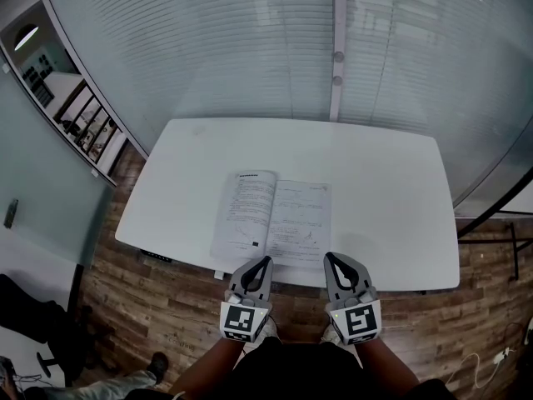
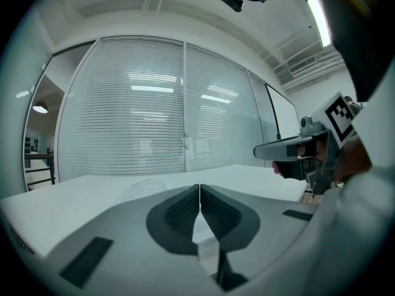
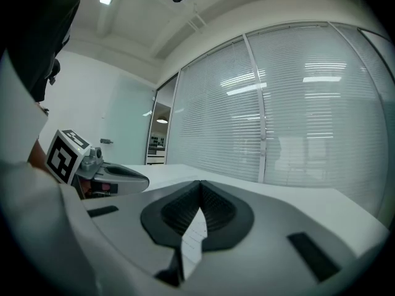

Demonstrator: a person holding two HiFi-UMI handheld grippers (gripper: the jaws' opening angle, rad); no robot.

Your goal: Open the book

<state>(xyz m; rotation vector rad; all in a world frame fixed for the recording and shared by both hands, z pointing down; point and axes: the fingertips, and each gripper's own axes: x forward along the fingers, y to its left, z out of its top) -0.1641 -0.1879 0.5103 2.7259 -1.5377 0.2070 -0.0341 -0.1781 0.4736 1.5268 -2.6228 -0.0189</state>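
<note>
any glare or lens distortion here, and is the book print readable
Head view: fisheye bows the table edges; print on the book is too small to read. Left gripper view: ceiling lights reflect as streaks on the blinds, corners vignetted black. Right gripper view: same streaks and vignette.

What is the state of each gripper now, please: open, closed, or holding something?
Left gripper: closed, jaws together, holding nothing.
Right gripper: closed, jaws together, holding nothing.
</note>
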